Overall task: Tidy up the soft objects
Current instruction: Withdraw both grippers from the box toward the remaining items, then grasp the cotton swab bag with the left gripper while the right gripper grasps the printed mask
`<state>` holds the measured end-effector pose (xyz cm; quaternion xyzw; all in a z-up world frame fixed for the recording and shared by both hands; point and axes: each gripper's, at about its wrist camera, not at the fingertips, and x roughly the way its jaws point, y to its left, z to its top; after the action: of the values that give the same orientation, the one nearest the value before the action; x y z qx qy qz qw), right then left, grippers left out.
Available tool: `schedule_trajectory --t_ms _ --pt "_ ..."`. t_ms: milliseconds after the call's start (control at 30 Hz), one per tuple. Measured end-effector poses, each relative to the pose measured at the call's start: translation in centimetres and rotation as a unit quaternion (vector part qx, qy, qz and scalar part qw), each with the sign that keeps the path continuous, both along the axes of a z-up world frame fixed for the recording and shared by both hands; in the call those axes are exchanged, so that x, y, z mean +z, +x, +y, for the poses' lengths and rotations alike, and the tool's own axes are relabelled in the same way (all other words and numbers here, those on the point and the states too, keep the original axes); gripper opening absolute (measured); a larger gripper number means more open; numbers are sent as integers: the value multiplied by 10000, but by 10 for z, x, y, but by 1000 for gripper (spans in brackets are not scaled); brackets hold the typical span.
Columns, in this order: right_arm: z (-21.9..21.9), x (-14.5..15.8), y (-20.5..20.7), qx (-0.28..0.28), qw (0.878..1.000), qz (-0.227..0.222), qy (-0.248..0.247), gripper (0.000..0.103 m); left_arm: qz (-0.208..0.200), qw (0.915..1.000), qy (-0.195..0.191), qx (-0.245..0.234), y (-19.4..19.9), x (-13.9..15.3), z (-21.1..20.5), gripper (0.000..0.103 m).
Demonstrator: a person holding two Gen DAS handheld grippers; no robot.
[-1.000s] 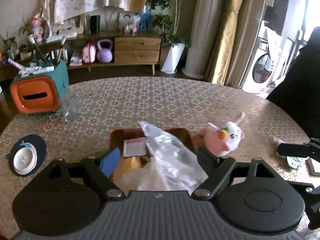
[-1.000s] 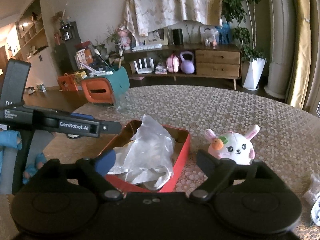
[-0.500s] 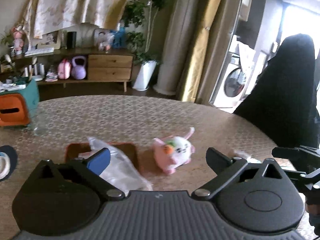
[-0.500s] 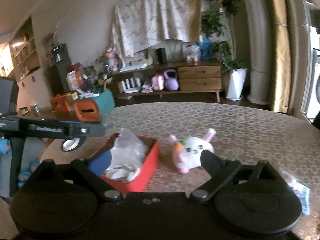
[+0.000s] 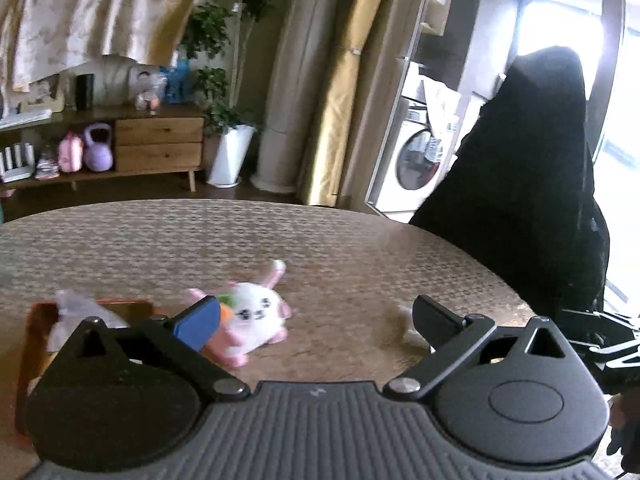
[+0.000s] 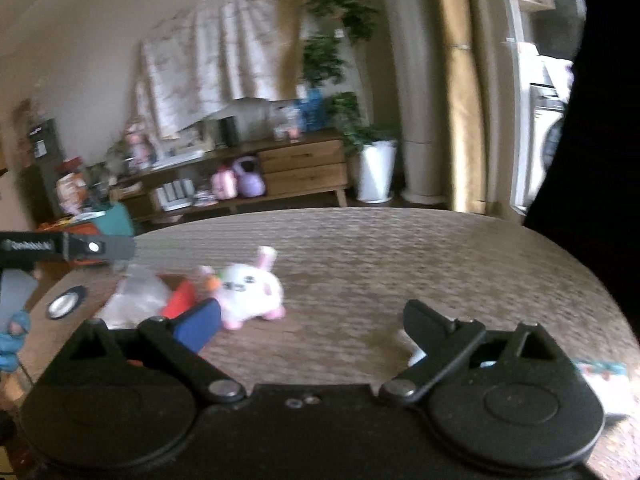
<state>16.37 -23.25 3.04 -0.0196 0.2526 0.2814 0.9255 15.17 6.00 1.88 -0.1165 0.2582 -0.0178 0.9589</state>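
Patterned table (image 5: 360, 248) fills the middle of both views, with a sideboard and potted plant behind it at upper left. My left tongs (image 5: 316, 318) and right tongs (image 6: 310, 320) both stand wide apart with nothing between them; the right jaws have just been opening. The plush bunny (image 5: 256, 314) lies left of centre in both views, just beside the red box (image 6: 182, 300) that holds a crumpled plastic bag (image 6: 136, 294). I judge the step is reaching for the next soft thing. To do it well, I would centre 1 pair of tongs on the bunny's body and close gently. A small pale item (image 6: 412, 350) sits by the right finger, too blurred to name. Nothing blocks the bunny.
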Motion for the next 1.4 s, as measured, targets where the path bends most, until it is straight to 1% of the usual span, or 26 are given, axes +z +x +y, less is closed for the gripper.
schedule_trajectory --t_ms 200,333,433,567,700,800,900,1000,1233,1400 --pt "-37 -20 8 -312 9994 55 -144 98 80 9990 219 -387 29 -15 -38 103" --pt "-50 -33 19 -397 9982 89 -448 98 200 9977 404 -515 48 -24 -61 103" --pt "-58 -44 30 -319 9976 259 -558 98 312 9963 455 -651 66 -33 -76 103" --pt "-58 -61 49 -270 9966 457 -637 98 483 9937 736 -692 95 -50 -97 103" --pt "-59 -77 67 -325 9953 601 -689 98 679 9915 817 -749 125 -68 -112 103" --pt "-60 -84 79 -319 9946 622 -764 98 874 9883 896 -869 146 -81 -125 103" --pt "-60 -87 89 -303 9947 464 -868 98 990 9861 908 -980 165 -93 -136 103" --pt "-62 -93 103 -280 9943 562 -859 98 1048 9844 979 -1021 186 -102 -150 103" --pt "-52 -114 132 -290 9920 792 -939 98 1370 9793 1079 -1029 233 -130 -170 103" --pt "-42 -128 148 -162 9915 871 -953 99 1475 9780 961 -1120 251 -142 -178 103"
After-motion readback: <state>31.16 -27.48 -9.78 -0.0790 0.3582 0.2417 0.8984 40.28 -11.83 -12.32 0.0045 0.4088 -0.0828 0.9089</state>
